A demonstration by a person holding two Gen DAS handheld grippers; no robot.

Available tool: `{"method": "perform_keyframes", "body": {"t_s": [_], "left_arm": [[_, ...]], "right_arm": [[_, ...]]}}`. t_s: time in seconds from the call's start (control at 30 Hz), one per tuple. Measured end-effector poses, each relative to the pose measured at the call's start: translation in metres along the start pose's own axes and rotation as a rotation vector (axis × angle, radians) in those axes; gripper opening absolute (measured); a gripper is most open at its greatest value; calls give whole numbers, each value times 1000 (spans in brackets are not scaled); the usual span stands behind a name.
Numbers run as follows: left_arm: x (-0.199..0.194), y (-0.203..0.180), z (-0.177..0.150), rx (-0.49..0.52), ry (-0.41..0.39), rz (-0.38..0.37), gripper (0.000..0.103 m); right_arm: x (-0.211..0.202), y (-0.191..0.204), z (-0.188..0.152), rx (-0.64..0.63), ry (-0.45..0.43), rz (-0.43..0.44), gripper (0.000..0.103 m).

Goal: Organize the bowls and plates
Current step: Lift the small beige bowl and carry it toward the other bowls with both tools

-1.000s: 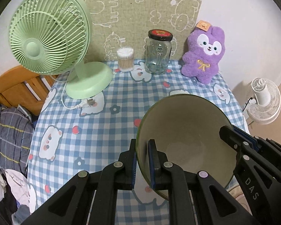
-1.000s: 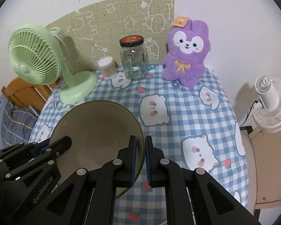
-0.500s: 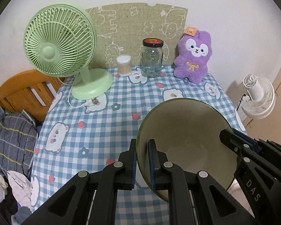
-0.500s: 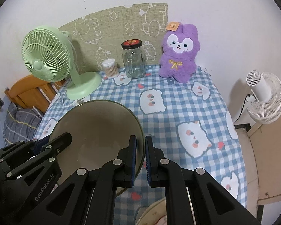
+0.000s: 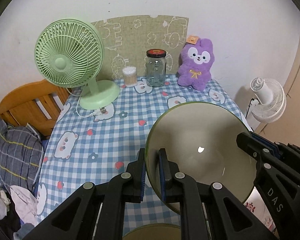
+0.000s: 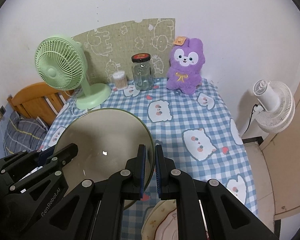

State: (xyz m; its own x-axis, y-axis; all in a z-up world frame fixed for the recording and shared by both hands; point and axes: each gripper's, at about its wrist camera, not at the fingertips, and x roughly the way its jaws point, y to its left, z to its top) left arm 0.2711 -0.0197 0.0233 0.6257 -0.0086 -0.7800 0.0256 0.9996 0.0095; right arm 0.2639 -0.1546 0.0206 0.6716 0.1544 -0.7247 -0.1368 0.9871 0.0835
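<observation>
A large bowl (image 5: pixel 198 152) with an olive-green rim and a beige inside hangs tilted above the checked tablecloth (image 5: pixel 110 132). My left gripper (image 5: pixel 151 152) is shut on its left rim. My right gripper (image 6: pixel 150 148) is shut on the opposite rim of the same bowl (image 6: pixel 104 138). Each gripper shows in the other's view: the right gripper (image 5: pixel 248 140) at the bowl's right edge, the left gripper (image 6: pixel 67 150) at its left edge. Another olive bowl rim (image 5: pixel 152 229) peeks in at the bottom. A cream plate (image 6: pixel 162 218) lies near the table's front edge.
Along the back wall stand a green desk fan (image 5: pixel 70 60), a pot of cotton swabs (image 5: pixel 130 76), a glass jar with a black lid (image 5: pixel 156 68) and a purple plush toy (image 5: pixel 197 64). A white fan (image 6: pixel 274 104) stands off the table's right side. A wooden headboard (image 5: pixel 30 102) lies to the left.
Both grippers have drawn back from the wall and risen a little with the bowl between them. The back-row objects look smaller, and the plate and second bowl rim have come into view below.
</observation>
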Motion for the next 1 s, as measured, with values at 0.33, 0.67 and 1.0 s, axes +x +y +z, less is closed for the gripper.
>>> {"method": "perform_keyframes", "body": {"t_s": [0.33,0.67,1.0], "left_arm": [[-26,6,-23,-5,-30,18,8],[-47,14,-50,-14,-39,27,9],[-63,19,-78,-13,-48,34,9]], "right_arm": [[-22,15,-22,-23,-10,12,12],[-43,27,-48,-45,-17,16,12],[-57,37,-73,-48,-19,29,12]]}}
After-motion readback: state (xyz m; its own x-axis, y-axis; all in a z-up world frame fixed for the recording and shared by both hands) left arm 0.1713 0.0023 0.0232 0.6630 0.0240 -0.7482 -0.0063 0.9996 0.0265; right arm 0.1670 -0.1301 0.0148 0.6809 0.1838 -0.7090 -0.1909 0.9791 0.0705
